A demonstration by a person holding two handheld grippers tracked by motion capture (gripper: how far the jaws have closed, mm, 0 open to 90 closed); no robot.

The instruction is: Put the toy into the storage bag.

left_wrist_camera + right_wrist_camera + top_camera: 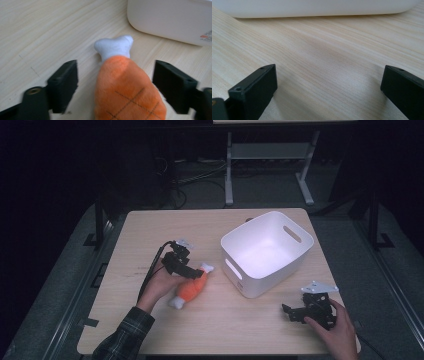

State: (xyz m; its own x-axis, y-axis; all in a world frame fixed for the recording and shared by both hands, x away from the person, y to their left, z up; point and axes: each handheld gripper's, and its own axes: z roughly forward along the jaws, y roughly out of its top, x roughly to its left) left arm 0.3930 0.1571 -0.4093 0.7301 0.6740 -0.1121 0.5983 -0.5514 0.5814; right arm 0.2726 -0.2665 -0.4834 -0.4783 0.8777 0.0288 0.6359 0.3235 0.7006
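Lying on the wooden table (150, 330), the plush drumstick toy (192, 289) sits just left of the white plastic bin (267, 251), its white bone end toward the bin. The left gripper (192, 271) straddles the toy, jaws wide apart, neither pad touching the plush. The right gripper (289, 312) rests near the table's right edge, jaws spread with nothing between them.
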